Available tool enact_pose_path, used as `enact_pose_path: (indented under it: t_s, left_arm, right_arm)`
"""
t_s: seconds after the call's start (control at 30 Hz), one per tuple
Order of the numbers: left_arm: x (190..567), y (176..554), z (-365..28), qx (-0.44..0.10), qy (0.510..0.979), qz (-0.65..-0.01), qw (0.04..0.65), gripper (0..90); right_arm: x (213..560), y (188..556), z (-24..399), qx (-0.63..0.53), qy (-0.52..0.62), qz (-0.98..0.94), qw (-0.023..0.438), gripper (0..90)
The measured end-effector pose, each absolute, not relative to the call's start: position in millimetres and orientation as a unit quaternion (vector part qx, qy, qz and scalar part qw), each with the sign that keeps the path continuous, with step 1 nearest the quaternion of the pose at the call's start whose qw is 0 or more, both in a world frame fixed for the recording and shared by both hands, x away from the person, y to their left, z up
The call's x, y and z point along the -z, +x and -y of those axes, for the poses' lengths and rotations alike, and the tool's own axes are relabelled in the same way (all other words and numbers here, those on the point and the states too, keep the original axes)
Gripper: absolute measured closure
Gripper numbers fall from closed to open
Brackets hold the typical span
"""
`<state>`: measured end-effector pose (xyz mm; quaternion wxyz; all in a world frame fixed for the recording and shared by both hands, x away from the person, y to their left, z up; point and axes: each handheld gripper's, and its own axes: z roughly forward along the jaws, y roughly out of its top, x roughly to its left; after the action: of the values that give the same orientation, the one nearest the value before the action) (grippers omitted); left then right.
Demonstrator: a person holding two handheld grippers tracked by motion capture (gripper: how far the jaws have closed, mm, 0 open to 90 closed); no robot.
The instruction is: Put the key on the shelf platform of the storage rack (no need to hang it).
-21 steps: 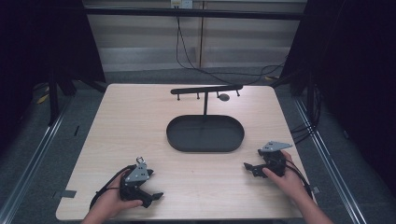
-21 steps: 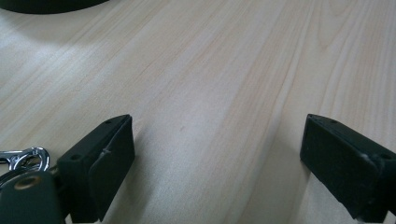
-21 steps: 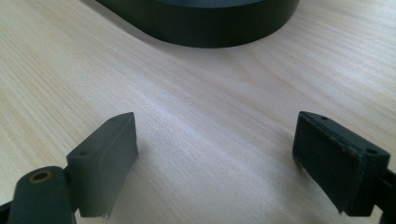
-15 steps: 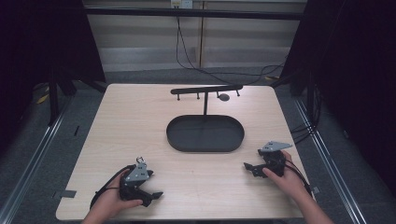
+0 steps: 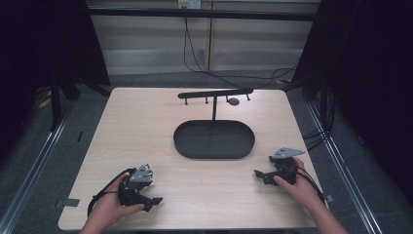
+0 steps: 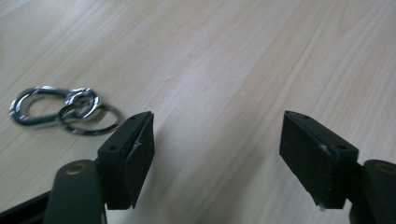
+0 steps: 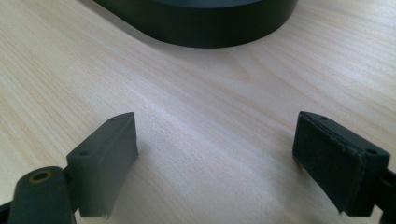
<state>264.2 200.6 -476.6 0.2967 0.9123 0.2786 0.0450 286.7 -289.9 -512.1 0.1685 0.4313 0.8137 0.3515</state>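
A silver carabiner with key rings (image 6: 60, 107) lies flat on the wooden table, just left of and beyond my left gripper's left jaw. My left gripper (image 6: 217, 135) is open, low over the bare wood, with nothing between its jaws; the high view has it (image 5: 152, 200) near the front left edge. My right gripper (image 7: 215, 135) is open too, also over bare wood, a short way in front of the black oval tray (image 7: 210, 28). From above it (image 5: 260, 174) sits at the front right, jaws pointing left.
The black oval tray (image 5: 187, 146) lies mid-table, with a thin post rising from it to a horizontal bar with small hooks (image 5: 215, 93). A small grey disc (image 5: 234, 101) shows by the bar. Cables trail off the table's right side (image 5: 316, 136).
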Motion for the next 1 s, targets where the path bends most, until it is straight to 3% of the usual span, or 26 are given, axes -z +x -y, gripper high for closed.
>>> enact_pose_path:
  t_s: [0.37,1.0]
  left_arm:
    - [465,275,-214,-0.036,0.918,-0.319,0.234,32.4]
    - [466,306,-217,-0.023,0.901,-0.386,0.196,36.5]
  right_arm:
    - [512,287,290,-0.352,0.431,-0.814,0.168,13.4]
    - [512,287,290,-0.352,0.431,-0.814,0.169,13.4]
